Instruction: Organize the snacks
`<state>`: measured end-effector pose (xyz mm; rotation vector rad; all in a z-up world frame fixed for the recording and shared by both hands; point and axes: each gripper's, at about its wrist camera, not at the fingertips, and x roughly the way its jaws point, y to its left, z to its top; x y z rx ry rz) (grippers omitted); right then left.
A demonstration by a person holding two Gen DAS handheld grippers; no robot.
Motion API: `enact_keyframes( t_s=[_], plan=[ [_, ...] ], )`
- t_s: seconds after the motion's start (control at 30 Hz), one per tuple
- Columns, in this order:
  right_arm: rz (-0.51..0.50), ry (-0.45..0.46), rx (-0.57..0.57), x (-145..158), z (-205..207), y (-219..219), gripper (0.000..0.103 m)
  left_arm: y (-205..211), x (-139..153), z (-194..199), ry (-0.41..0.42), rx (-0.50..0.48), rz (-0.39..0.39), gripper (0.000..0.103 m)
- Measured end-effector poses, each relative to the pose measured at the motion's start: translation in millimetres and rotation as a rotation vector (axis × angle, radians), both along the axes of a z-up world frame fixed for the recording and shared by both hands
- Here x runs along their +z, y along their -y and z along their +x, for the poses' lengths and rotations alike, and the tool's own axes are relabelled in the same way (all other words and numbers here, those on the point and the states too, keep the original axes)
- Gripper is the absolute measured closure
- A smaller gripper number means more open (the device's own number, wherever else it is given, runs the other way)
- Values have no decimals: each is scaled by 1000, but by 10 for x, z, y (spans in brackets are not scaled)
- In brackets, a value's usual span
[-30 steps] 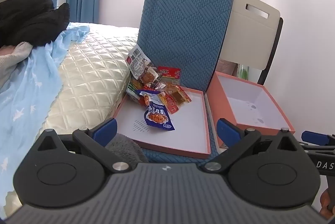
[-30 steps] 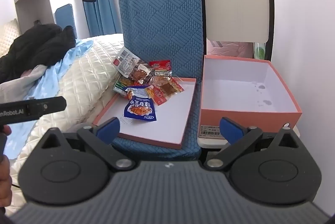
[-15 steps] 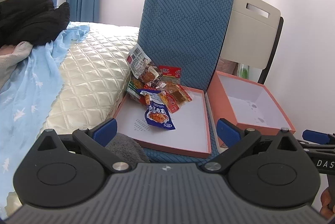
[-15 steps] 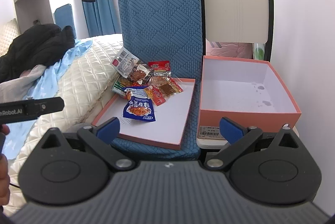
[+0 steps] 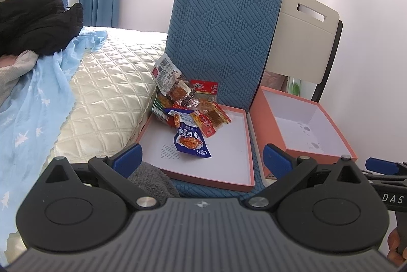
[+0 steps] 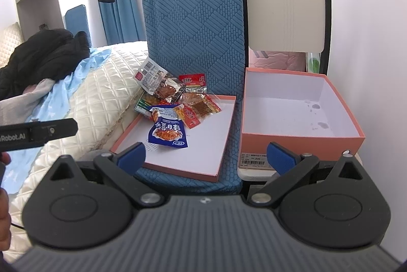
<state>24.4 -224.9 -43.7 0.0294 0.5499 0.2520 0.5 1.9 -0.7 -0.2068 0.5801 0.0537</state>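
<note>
We hold both tools (image 5: 201,157) (image 6: 207,153) spread, short of the lid's (image 6: 193,144) near edge; snacks (image 6: 175,104) crowd its far corner; box (image 6: 300,137) bare.

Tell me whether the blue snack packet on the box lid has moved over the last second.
No. The blue snack packet lies on the same spot of the shallow orange box lid, just beside the lid's printed text patch; only the camera crept.

Snack packets (image 5: 189,106) glossy plastic film; box (image 6: 300,116) matt card (stained inside); chair cover (image 5: 223,43) quilted cloth.
</note>
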Motion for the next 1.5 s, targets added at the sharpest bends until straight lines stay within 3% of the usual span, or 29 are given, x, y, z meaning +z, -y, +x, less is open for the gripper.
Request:
enact_keyframes(
  t_s=[1.0, 1.5],
  plan=[
    [-8, -8, -9, 49, 35, 10, 0, 12, 97, 43, 8, -7, -3, 1],
    [51, -60, -6, -64, 140, 72, 0, 39, -21, 203, -22, -19, -7, 1]
  ],
)
